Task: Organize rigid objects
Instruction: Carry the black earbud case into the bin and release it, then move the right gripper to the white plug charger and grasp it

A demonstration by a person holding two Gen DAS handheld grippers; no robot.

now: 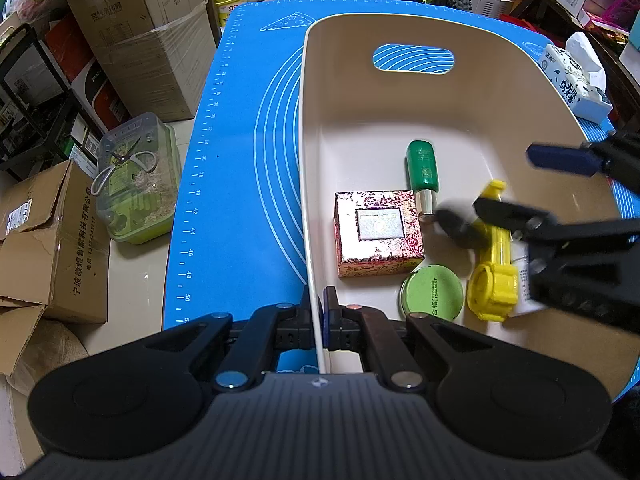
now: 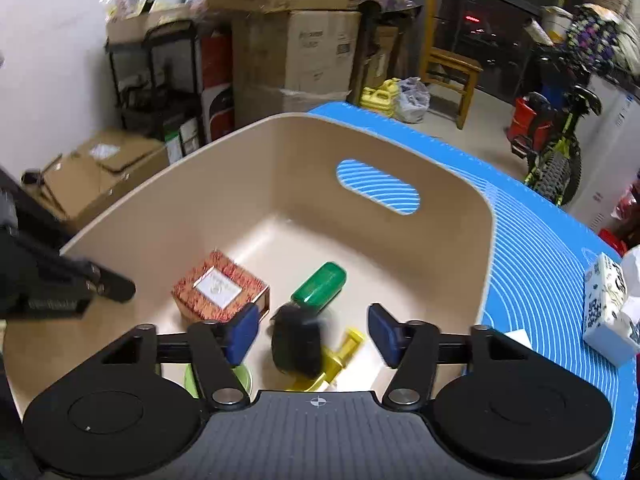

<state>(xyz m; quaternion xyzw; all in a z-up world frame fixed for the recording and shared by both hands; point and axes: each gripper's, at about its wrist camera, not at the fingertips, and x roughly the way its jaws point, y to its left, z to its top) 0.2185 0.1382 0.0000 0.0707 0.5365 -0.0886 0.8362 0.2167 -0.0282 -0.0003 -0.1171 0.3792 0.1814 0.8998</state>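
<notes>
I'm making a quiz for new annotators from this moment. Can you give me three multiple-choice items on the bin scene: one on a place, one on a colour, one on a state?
1. Where does the patterned box lie?
A. inside the beige bin
B. on the blue mat
C. on the floor

2. What colour is the bottle beside the box?
A. red
B. green
C. white

3. What is the left tool doing?
A. hanging open
B. shut on the bin's wall
C. holding the box

Answers: 1 A, it rests on the bin's floor. 2 B, its body is green. 3 B, its jaws clamp the wall edge.
</notes>
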